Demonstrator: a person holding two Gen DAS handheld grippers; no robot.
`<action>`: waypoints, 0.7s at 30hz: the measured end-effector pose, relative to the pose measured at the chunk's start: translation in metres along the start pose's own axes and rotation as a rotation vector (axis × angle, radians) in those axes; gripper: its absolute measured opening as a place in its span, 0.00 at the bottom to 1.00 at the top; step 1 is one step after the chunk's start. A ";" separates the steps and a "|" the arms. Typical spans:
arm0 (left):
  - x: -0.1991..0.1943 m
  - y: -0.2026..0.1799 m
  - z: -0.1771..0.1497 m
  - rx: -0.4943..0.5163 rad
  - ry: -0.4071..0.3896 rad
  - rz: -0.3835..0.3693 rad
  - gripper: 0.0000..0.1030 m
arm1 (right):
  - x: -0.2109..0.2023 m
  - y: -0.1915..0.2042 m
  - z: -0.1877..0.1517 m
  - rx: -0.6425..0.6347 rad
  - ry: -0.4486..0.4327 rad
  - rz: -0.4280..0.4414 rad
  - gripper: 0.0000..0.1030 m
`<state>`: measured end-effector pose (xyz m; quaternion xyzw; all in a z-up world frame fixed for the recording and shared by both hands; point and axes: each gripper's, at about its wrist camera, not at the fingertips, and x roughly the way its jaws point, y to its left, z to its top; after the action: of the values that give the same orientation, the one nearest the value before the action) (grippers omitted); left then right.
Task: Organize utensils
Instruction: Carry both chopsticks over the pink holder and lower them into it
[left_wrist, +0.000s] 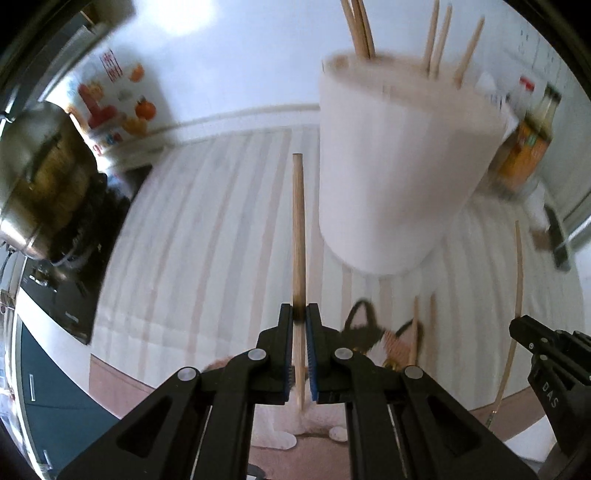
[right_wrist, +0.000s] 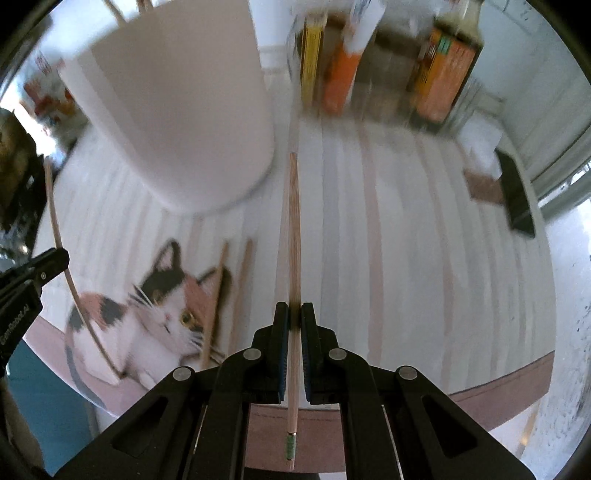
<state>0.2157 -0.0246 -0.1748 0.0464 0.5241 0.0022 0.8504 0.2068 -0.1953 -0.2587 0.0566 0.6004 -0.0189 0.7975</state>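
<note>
Both hand-held grippers are pinched tight, each on one chopstick: the left hand-held gripper (left_wrist: 299, 314) holds a chopstick (left_wrist: 298, 221) that runs up the middle of its frame, and the right hand-held gripper (right_wrist: 294, 314) holds another chopstick (right_wrist: 291, 229) the same way.

Biggest thing I could hit is the white holder (left_wrist: 399, 166), upper right of the left view and upper left of the right view. It already has several sticks (left_wrist: 437, 40) poking out of its rim. I judge that if I swing a tip in low, it strikes the wall and tips the holder, or tangles with those standing sticks.

Next, the striped cloth (right_wrist: 406, 221) on the desk: two loose chopsticks (right_wrist: 243, 291) lie on it near the cat picture (right_wrist: 162, 306), lower left of the right view. They wait for later trips.

Smallest worry is the grip itself. Each stick is clamped by a narrow strip of pad, so it could pivot or slide out as I tilt it toward the rim. Both views are blurred, so I cannot judge how squarely the sticks sit.
</note>
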 end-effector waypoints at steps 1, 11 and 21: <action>-0.009 0.002 0.005 -0.009 -0.021 -0.006 0.04 | -0.007 -0.001 0.003 0.005 -0.022 0.006 0.06; -0.099 0.024 0.048 -0.089 -0.211 -0.098 0.04 | -0.099 -0.004 0.053 0.059 -0.267 0.096 0.06; -0.178 0.040 0.106 -0.146 -0.370 -0.232 0.04 | -0.195 0.005 0.123 0.080 -0.485 0.213 0.06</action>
<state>0.2320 -0.0020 0.0344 -0.0759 0.3595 -0.0661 0.9277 0.2710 -0.2120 -0.0378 0.1445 0.3812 0.0282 0.9127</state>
